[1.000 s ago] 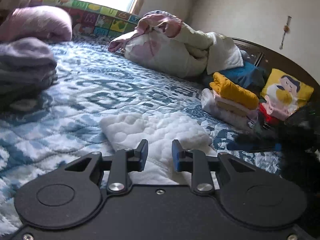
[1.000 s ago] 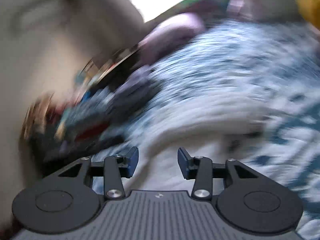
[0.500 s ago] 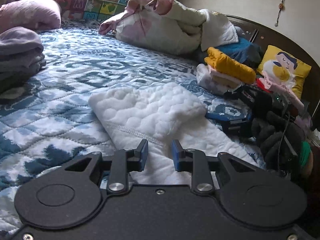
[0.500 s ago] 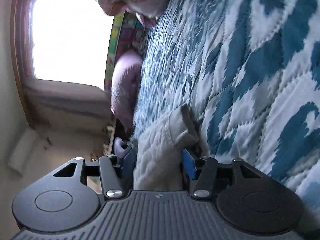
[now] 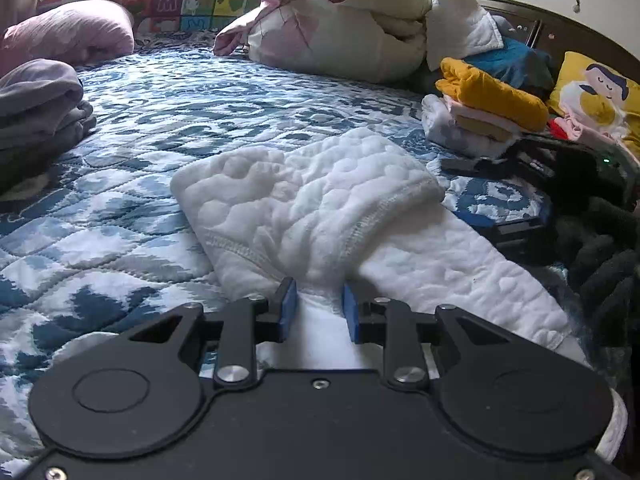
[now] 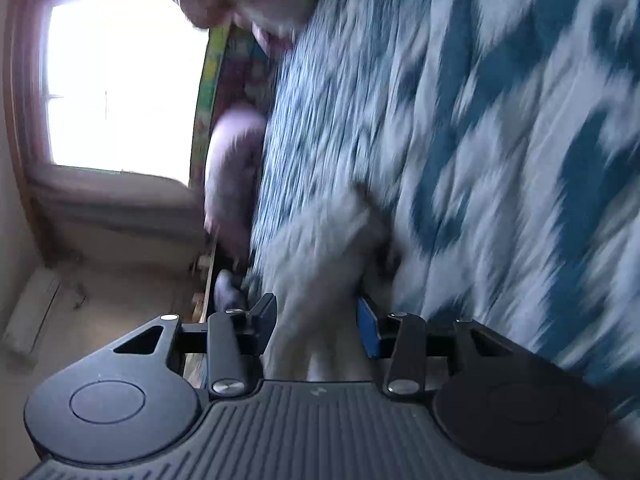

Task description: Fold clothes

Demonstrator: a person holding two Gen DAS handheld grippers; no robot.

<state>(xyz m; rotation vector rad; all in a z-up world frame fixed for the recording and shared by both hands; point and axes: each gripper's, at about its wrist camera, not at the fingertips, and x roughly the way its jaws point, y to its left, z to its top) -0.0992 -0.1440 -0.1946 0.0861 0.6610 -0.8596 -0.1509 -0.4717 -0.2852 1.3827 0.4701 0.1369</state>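
Note:
A white quilted garment (image 5: 312, 208) lies on the blue-and-white bed quilt (image 5: 140, 140), its upper part folded over the long lower part. My left gripper (image 5: 318, 308) is shut on it; the cloth bunches toward the blue pads at the near edge of the fold. The right wrist view is rolled sideways and blurred. There my right gripper (image 6: 317, 324) is shut on a strip of the same garment (image 6: 320, 248), which runs up from between its fingers. In the left wrist view a dark gloved hand (image 5: 600, 264) sits at the garment's right side.
A folded stack of yellow, pink and white clothes (image 5: 480, 112) sits at the right by a yellow cartoon cushion (image 5: 596, 96). Grey folded clothes (image 5: 36, 108) lie at the left. A bundled duvet (image 5: 340, 28) and a pink pillow (image 5: 68, 36) are at the back.
The left gripper came closer to the garment and the fold's edge now bunches between its pads. The right gripper swung round onto its side and took cloth between its fingers.

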